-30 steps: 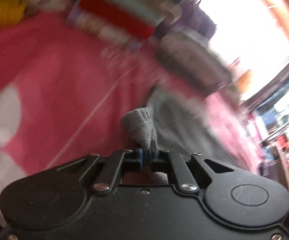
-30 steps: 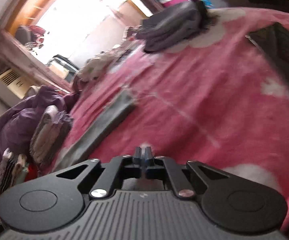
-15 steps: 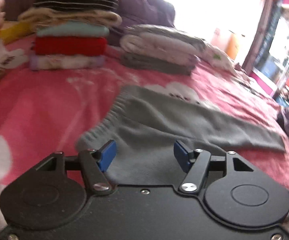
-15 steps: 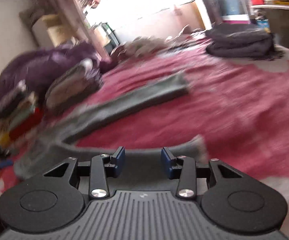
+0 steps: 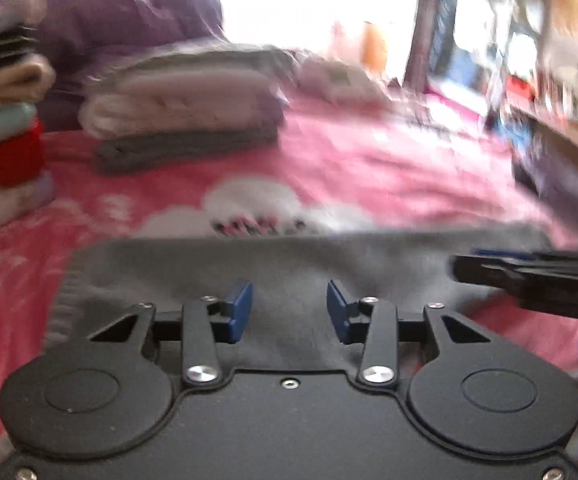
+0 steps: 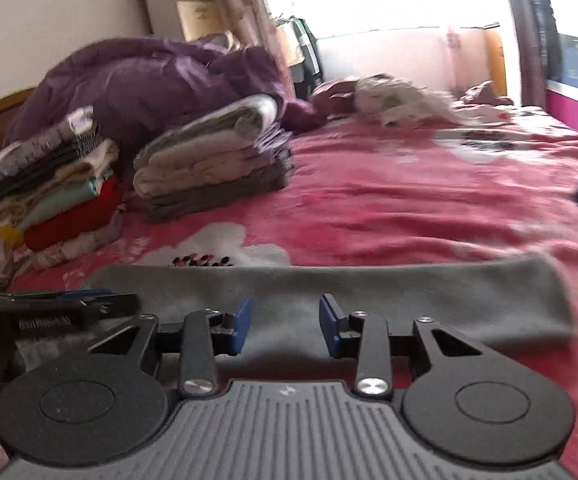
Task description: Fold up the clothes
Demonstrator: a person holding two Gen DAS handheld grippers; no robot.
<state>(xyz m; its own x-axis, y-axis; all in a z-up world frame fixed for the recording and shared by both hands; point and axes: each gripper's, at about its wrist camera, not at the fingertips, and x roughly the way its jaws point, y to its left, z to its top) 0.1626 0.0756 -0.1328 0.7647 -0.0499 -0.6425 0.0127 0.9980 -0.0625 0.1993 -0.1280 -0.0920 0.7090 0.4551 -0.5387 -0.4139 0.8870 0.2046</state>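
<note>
While laid flat, grey trousers point(image 6: 369, 292) run left-right across pink blanket point(image 6: 409, 208).

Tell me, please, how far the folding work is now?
Done: two stacks of folded clothes stand on the pink bedspread. In hand: grey trousers lie flat, folded lengthwise; left gripper and right gripper hover over them, jaws closing on nothing. Left: fold them shorter; unfolded clothes wait behind.

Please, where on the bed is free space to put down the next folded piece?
Free: the pink blanket between the grey garment and the far loose clothes. Crowded: the left side, with two folded stacks and the purple duvet.
</note>
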